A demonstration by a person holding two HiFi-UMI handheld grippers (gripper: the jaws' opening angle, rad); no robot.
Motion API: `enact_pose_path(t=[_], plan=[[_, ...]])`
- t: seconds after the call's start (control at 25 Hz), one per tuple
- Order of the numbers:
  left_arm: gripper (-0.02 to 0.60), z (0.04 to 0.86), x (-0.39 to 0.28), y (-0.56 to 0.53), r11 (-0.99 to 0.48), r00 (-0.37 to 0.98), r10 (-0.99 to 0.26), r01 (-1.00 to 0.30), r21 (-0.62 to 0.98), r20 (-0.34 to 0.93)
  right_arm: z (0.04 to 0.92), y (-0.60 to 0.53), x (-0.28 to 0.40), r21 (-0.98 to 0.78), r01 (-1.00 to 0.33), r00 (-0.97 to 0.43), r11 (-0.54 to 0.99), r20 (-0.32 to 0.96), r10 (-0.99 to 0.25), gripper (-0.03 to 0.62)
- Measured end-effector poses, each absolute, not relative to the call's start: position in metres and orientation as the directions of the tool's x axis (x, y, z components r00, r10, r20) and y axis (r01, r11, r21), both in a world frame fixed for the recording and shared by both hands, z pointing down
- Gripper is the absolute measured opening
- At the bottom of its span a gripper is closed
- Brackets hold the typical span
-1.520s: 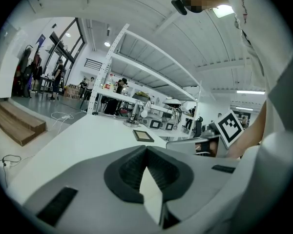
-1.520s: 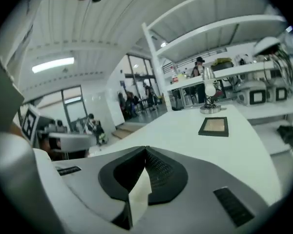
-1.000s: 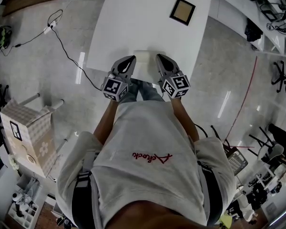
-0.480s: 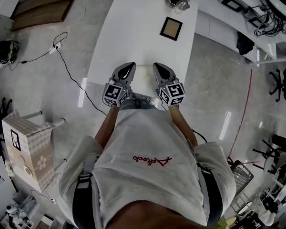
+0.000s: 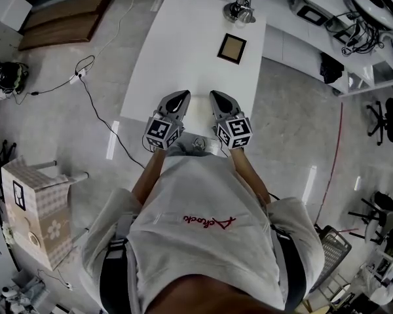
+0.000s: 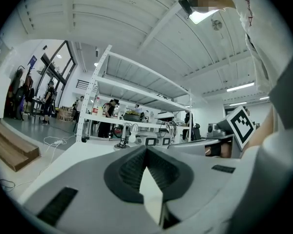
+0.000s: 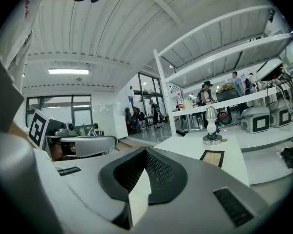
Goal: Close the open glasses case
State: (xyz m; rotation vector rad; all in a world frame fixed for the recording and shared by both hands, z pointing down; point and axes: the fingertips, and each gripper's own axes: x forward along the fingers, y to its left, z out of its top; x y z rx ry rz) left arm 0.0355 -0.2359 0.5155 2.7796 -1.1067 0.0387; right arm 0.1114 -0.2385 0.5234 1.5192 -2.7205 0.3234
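At the near edge of the white desk (image 5: 183,51), your left gripper (image 5: 181,95) and right gripper (image 5: 214,95) hover level, each pressed together on nothing. Where's the glasses case? I can't make it out (maybe hidden between them), so closed or open, no call yet.

White table (image 5: 177,64) bare ahead of left gripper (image 5: 182,94) and right gripper (image 5: 215,95). Only obstacles: square frame (image 5: 232,48), metal stand (image 5: 239,10), far right end. Cable (image 5: 97,97) on floor left of table.
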Motion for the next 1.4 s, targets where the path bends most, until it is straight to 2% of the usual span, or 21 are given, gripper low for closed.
enact_pose_path(t=[0.32, 0.92, 1.4], plan=[[0.008, 0.504, 0.017, -0.211, -0.733, 0.740, -0.672, -0.672, 0.112, 0.042, 0.512, -0.209, 0.093, -0.146, -0.852, -0.518, 0.503, 0.088, -0.851, 0.009], [0.009, 0.501, -0.017, -0.099, -0.754, 0.761, -0.649, -0.645, 0.126, 0.014, 0.512, -0.094, 0.049, -0.114, -0.875, -0.481, 0.470, 0.090, -0.872, 0.008], [0.009, 0.498, -0.021, -0.041, -0.753, 0.759, -0.651, -0.645, 0.135, -0.004, 0.511, -0.037, 0.052, -0.114, -0.896, -0.438, 0.428, 0.081, -0.895, 0.006]])
